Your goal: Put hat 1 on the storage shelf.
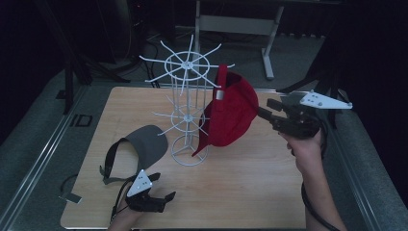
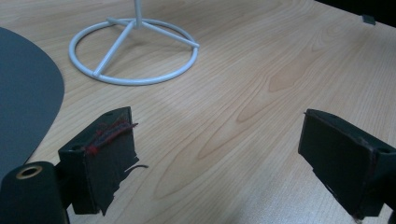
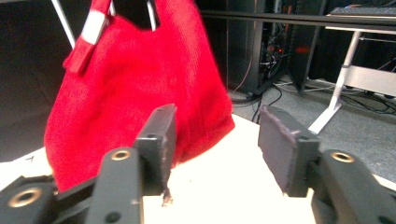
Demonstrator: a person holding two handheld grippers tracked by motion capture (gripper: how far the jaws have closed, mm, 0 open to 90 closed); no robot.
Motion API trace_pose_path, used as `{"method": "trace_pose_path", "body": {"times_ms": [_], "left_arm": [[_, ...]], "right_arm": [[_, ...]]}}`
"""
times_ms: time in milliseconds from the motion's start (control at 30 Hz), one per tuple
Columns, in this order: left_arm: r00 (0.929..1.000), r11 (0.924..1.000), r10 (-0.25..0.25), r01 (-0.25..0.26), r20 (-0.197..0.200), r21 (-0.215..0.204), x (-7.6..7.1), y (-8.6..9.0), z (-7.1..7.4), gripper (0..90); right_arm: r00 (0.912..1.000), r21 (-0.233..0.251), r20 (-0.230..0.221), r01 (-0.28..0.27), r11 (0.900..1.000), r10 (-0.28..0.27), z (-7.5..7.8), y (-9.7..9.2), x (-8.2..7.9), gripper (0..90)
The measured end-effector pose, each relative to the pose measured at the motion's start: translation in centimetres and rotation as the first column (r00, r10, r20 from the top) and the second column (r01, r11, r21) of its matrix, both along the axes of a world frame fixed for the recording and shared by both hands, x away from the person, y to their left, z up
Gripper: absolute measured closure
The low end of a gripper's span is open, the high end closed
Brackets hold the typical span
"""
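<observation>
A wooden bench (image 1: 269, 192) carries a white wire rack (image 1: 188, 103), where a red cap (image 1: 230, 113) hangs. The right gripper (image 1: 263, 109) sits just beside the cap, released, jaws empty. The left gripper (image 1: 162, 192) rests agape near a grey visor (image 1: 144, 144).

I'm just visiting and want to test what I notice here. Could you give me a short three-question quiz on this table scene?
1. True or false: the red cap hangs on the white wire rack.
2. What lies flat on the table left of the rack's ring base?
A. a grey visor
B. a blue mug
C. a green towel
3. Fill in: the right gripper has its jaws ____, with nothing between them.

Key
1. True: it hangs by its back strap from a rack arm.
2. A: the grey visor, near the open left gripper.
3. Open: they stand apart just beside the cap.
</observation>
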State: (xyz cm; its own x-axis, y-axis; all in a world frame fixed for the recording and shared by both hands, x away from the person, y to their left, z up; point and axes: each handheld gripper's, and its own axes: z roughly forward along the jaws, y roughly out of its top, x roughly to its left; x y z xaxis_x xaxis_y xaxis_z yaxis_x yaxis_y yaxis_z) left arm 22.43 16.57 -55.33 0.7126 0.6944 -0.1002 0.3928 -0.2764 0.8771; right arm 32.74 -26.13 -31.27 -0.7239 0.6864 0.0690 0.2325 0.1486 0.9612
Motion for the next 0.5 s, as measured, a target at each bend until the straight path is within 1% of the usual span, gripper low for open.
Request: {"method": "trace_pose_path", "body": {"times_ms": [33, 100, 133, 167, 200, 233, 267, 300, 333, 367, 433, 467, 500], "left_arm": [[1.0000, 1.0000, 0.000, 0.000, -0.001, -0.003, 0.0, 0.0, 0.0, 11.1], [1.0000, 1.0000, 0.002, -0.002, -0.002, -0.004, 0.0, 0.1, 0.0, 11.1], [1.0000, 1.0000, 0.002, -0.002, -0.004, -0.009, 0.0, 0.1, 0.0, 11.1], [1.0000, 1.0000, 0.004, -0.004, -0.006, -0.008, 0.0, 0.1, 0.0, 11.1], [1.0000, 0.9999, 0.005, -0.005, -0.007, -0.011, 0.0, 0.1, 0.0, 11.1], [0.9999, 0.9999, 0.006, -0.006, -0.010, -0.012, 0.0, 0.1, 0.0, 11.1], [0.9999, 0.9999, 0.009, -0.009, -0.009, -0.013, 0.0, 0.2, 0.0, 11.1], [0.9999, 0.9998, 0.009, -0.010, -0.009, -0.015, 0.0, 0.2, 0.0, 11.1], [0.9999, 0.9998, 0.010, -0.010, -0.010, -0.015, 0.0, 0.2, 0.0, 11.1], [0.9999, 0.9997, 0.009, -0.010, -0.010, -0.020, 0.0, 0.2, 0.0, 11.0], [0.9999, 0.9997, 0.010, -0.011, -0.011, -0.021, 0.0, 0.2, 0.0, 11.1], [0.9999, 0.9997, 0.012, -0.012, -0.010, -0.021, 0.0, 0.2, 0.0, 11.1], [0.9999, 0.9997, 0.009, -0.009, -0.013, -0.024, 0.0, 0.2, 0.0, 11.1]], "right_arm": [[1.0000, -0.014, 0.001, -0.006, 0.9999, 0.006, -0.2, -0.2, -0.2, 41.3], [0.9999, -0.057, 0.015, 0.007, 0.9983, -0.006, -0.6, -0.4, -0.6, 36.5], [0.9998, -0.064, 0.018, 0.011, 0.9979, -0.010, -0.8, -0.6, -0.8, 30.3], [0.9997, -0.058, 0.016, 0.017, 0.9981, -0.016, -1.1, -0.8, -1.0, 27.2], [0.9999, -0.064, 0.013, 0.009, 0.9979, -0.008, -1.4, -1.1, -1.1, 26.3], [0.9999, -0.064, 0.013, 0.012, 0.9979, -0.011, -1.7, -1.3, -1.3, 24.8], [0.9997, -0.049, -0.001, 0.026, 0.9985, -0.026, -2.2, -1.9, -1.5, 21.7], [0.9997, -0.049, -0.001, 0.026, 0.9985, -0.026, -2.2, -1.9, -1.5, 21.7], [0.9991, -0.043, -0.010, 0.041, 0.9982, -0.042, -2.5, -2.2, -1.6, 21.4], [0.9986, -0.038, -0.016, 0.049, 0.9980, -0.050, -3.3, -2.8, -1.9, 19.6], [0.9975, -0.034, -0.024, 0.066, 0.9972, -0.067, -4.1, -3.3, -2.1, 20.8], [0.9975, -0.034, -0.024, 0.066, 0.9972, -0.067, -4.1, -3.3, -2.1, 20.8], [0.9974, -0.030, -0.026, 0.066, 0.9973, -0.067, -4.5, -3.6, -2.2, 20.6]]}}
